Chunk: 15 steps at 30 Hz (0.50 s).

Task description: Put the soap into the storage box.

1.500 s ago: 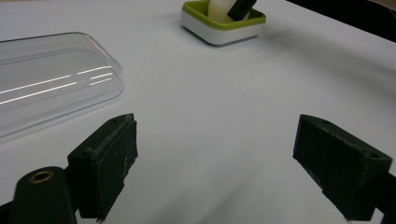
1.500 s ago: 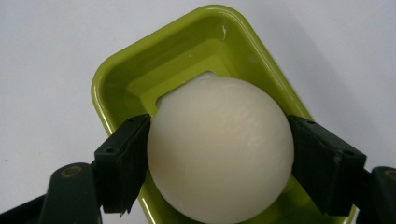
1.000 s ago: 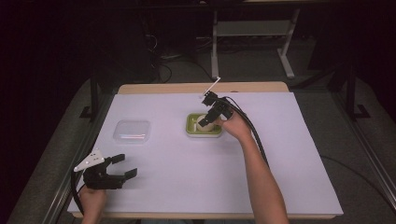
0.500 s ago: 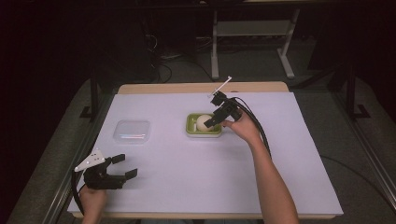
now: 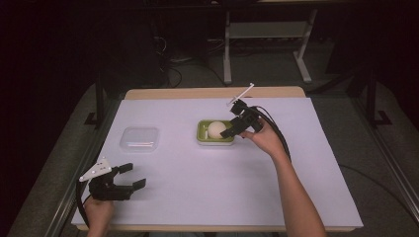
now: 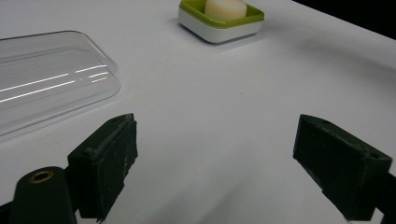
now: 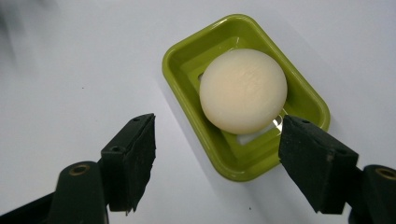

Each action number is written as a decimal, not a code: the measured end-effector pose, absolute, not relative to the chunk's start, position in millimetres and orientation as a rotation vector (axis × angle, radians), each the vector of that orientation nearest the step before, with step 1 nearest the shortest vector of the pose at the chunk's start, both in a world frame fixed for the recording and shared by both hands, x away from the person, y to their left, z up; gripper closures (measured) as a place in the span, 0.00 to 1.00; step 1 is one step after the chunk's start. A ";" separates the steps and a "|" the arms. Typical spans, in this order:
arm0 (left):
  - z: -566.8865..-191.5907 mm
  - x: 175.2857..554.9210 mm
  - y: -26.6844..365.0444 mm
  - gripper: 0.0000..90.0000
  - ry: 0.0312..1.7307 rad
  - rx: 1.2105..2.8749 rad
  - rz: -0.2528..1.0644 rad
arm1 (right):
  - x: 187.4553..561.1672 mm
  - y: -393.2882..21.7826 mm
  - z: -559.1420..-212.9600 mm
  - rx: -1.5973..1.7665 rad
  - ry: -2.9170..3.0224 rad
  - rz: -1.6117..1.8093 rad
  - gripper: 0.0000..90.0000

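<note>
A round cream soap point(image 5: 215, 129) lies in a green soap dish point(image 5: 202, 132) with a white base, at the middle of the white table. My right gripper point(image 5: 233, 120) hovers just right of the dish, open. In the right gripper view the soap point(image 7: 243, 91) rests in the dish point(image 7: 183, 56) beyond my open right gripper point(image 7: 224, 161), and nothing is held between the jaws. My left gripper point(image 5: 132, 176) rests open near the front left corner. In the left gripper view my left gripper point(image 6: 224, 163) stands wide apart over bare table, with the dish point(image 6: 219, 25) far ahead.
A clear plastic lid point(image 5: 140, 138) lies flat on the table left of the dish, also seen as the lid point(image 6: 46, 79) ahead-left of the left jaws. White paper point(image 5: 207, 187) covers the tabletop. Dark floor and a metal stand point(image 5: 267, 44) lie beyond the far edge.
My right gripper has drawn back to the right from over the dish, and the soap now shows lying in it. The left gripper has not moved.
</note>
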<state>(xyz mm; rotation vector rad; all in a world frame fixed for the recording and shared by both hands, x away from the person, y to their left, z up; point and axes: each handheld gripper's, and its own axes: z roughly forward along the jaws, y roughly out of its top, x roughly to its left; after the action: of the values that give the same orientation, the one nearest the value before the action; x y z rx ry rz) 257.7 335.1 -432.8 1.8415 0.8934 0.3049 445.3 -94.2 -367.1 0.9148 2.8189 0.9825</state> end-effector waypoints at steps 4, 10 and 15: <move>-432.8 257.5 335.1 0.15 0.893 1.842 0.305 | 438.1 -100.6 -365.2 0.907 2.810 1.007 0.29; -432.9 257.4 334.8 0.15 0.895 1.842 0.303 | 428.2 -105.8 -367.4 0.900 2.820 1.013 0.30; -433.4 257.5 334.4 0.15 0.889 1.852 0.301 | 418.4 -113.1 -371.3 0.909 2.819 1.050 0.30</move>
<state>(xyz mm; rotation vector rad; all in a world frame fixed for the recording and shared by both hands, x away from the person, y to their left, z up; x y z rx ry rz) 257.5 334.4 -433.4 1.8523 0.8890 0.3006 418.4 -113.1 -371.3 0.9087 2.8193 1.0504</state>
